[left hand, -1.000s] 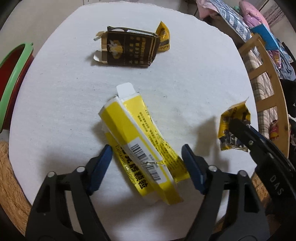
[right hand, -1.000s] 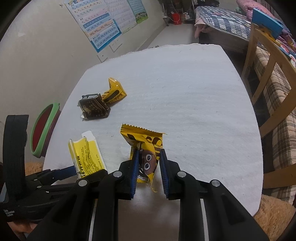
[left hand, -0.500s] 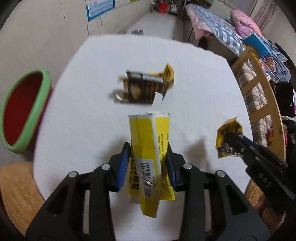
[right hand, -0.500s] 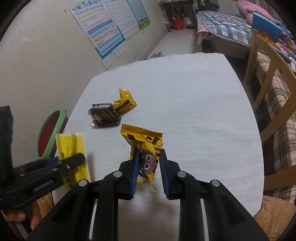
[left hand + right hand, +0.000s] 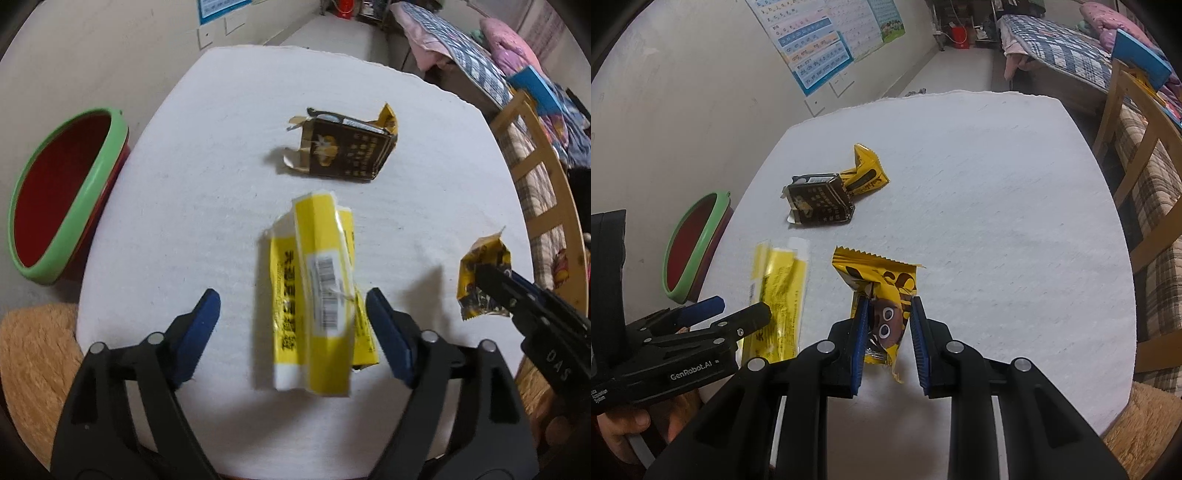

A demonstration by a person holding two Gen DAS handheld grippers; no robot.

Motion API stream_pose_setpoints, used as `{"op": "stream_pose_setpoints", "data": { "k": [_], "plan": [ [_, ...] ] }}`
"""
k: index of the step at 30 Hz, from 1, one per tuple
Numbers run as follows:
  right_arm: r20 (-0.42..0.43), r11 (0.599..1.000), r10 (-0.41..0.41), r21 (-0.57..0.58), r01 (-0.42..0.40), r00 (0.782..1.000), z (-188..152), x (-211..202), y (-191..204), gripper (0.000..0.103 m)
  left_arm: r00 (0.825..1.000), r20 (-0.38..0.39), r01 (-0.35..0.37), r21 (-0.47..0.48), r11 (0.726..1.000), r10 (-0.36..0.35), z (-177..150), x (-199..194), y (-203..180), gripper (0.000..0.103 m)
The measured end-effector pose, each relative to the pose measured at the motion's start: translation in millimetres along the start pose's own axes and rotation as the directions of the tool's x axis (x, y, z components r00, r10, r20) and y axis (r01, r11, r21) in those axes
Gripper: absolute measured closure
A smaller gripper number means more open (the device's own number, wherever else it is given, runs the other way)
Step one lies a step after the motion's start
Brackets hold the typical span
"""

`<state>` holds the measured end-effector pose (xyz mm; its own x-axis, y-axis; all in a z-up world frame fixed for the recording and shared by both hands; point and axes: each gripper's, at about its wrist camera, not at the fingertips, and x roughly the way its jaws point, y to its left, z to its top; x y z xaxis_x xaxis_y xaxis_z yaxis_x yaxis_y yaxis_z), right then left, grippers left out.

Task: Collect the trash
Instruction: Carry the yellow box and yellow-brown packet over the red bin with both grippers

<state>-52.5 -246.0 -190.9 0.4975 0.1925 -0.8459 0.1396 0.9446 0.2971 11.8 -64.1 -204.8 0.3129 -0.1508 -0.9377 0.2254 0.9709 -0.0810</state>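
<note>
While my left gripper (image 5: 291, 328) opens its jaws, the yellow box (image 5: 317, 291) sits blurred between the blue pads (image 5: 201, 328), clear of the left pad and just beside the right one; I cannot tell whether it rests on the table (image 5: 229, 155). My right gripper (image 5: 888, 332) stays clenched on a yellow wrapper (image 5: 882, 291), lifted over the table's near edge. Beyond the box lies a brown carton (image 5: 343, 149) on the white cover, with a second yellow wrapper (image 5: 866, 171) touching its far end. Left of the table, below its edge, stands the red bin (image 5: 59, 192) with a green rim, well apart from both grippers.
</note>
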Motion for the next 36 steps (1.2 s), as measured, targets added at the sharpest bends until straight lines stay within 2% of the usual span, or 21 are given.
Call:
{"op": "stream_pose_setpoints", "data": {
  "k": [2, 7, 9, 11, 16, 17, 19, 22, 25, 27, 31, 36],
  "plan": [
    [0.0, 1.0, 0.001, -0.003, -0.001, 1.0, 0.2, 0.1, 1.2, 0.08, 1.0, -0.024, 0.019, -0.003, 1.0, -0.019, -0.3, 5.2, -0.1, 0.022],
    [0.001, 1.0, 0.005, -0.001, -0.005, 1.0, -0.4, -1.1, 1.7, 0.08, 0.999, -0.044, 0.008, -0.014, 1.0, -0.009, -2.0, 18.3, -4.1, 0.019],
    [0.003, 1.0, 0.007, 0.004, -0.007, 1.0, -0.7, -2.0, 0.4, 0.08, 0.999, -0.033, -0.027, -0.017, 0.999, 0.026, -3.0, 21.4, -4.6, 0.019],
    [0.004, 1.0, 0.008, 0.008, -0.008, 1.0, -0.7, -2.6, -0.2, 0.08, 1.0, -0.022, -0.001, -0.021, 1.0, 0.0, -3.8, 22.6, -4.9, 0.019],
    [0.004, 1.0, 0.011, 0.01, -0.011, 1.0, -1.0, -2.7, -1.4, 0.08, 1.0, -0.009, -0.024, 0.048, 0.999, 0.024, -5.6, 22.8, -11.0, 0.02],
    [0.005, 1.0, 0.013, 0.01, -0.013, 1.0, -1.0, -2.9, -1.1, 0.08, 1.0, -0.016, -0.004, 0.051, 0.999, 0.005, -5.7, 23.9, -11.9, 0.021],
    [0.007, 1.0, 0.016, 0.008, -0.016, 1.0, -1.0, -4.0, 0.2, 0.08, 0.999, -0.038, 0.024, 0.047, 0.999, -0.022, -3.6, 29.0, -13.6, 0.038],
    [0.009, 1.0, 0.018, 0.006, -0.018, 1.0, -0.9, -4.6, 3.8, 0.08, 0.999, -0.047, 0.003, 0.073, 0.997, 0.001, -6.1, 31.8, -17.0, 0.048],
    [0.012, 1.0, 0.019, 0.002, -0.019, 1.0, -0.4, -5.7, 7.2, 0.08, 0.999, -0.045, 0.02, 0.085, 0.996, -0.016, -5.1, 29.1, -18.8, 0.052],
    [0.017, 1.0, 0.021, -0.003, -0.021, 1.0, 0.7, -8.2, 8.8, 0.08, 1.0, -0.021, 0.015, 0.076, 0.997, -0.013, -3.8, 21.4, -15.9, 0.053],
    [0.035, 1.0, 0.022, -0.018, -0.022, 0.999, 4.8, -16.6, 14.7, 0.08, 0.996, 0.088, -0.029, 0.049, 0.998, 0.025, 5.1, -10.5, -5.1, 0.053],
    [0.063, 0.999, 0.036, -0.041, -0.034, 0.997, 12.7, -26.4, 27.6, 0.08, 0.969, 0.238, -0.061, 0.007, 0.998, 0.058, 18.6, -62.9, 12.4, 0.053]
  ]
}}
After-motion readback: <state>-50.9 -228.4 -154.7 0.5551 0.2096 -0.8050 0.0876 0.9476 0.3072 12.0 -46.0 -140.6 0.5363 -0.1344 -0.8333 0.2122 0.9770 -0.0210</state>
